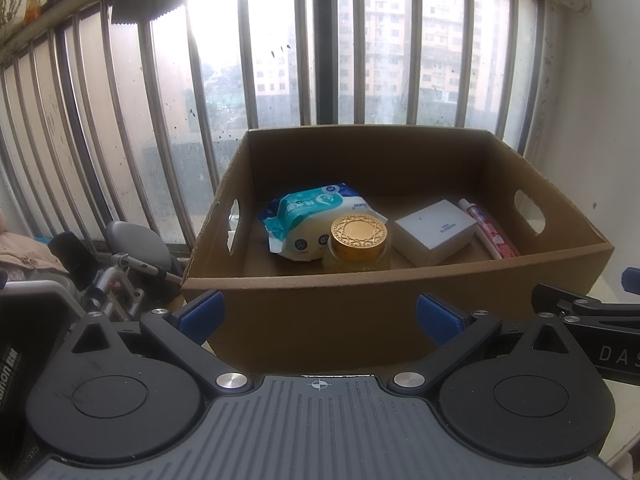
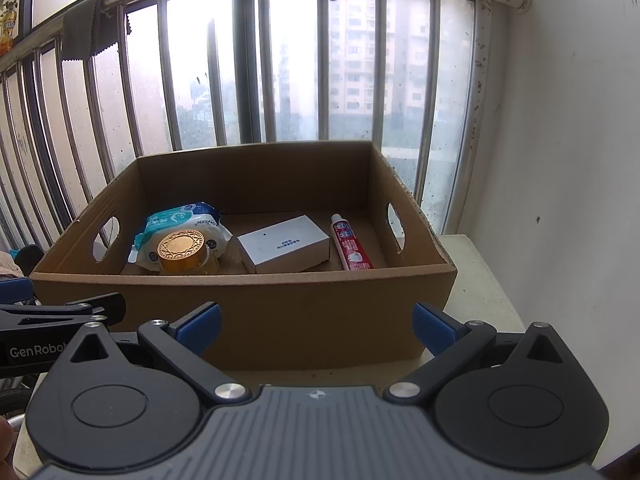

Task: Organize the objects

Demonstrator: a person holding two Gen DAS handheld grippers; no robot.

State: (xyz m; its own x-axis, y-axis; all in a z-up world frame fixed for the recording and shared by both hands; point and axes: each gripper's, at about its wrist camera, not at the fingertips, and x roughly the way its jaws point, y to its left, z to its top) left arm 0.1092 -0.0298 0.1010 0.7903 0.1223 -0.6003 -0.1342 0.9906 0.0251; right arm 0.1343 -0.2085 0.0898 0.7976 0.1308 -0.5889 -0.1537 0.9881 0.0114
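Note:
An open cardboard box (image 1: 304,312) (image 2: 280,312) stands on a pale surface by a barred window. Inside lie a blue-and-white wipes pack (image 1: 308,208) (image 2: 180,216), a jar with a gold lid (image 1: 359,236) (image 2: 181,249) resting against the pack, a white carton (image 1: 436,230) (image 2: 286,242), and a red toothpaste tube (image 1: 490,234) (image 2: 352,246) along the right wall. My left gripper (image 1: 320,314) is open in front of the box's near wall, holding nothing. My right gripper (image 2: 316,322) is open too, also before the near wall, empty.
The barred window (image 1: 280,60) rises right behind the box. A white wall (image 2: 560,160) runs along the right. The pale ledge (image 2: 480,292) extends right of the box. Metal frame parts and a grey seat (image 1: 136,240) clutter the lower left.

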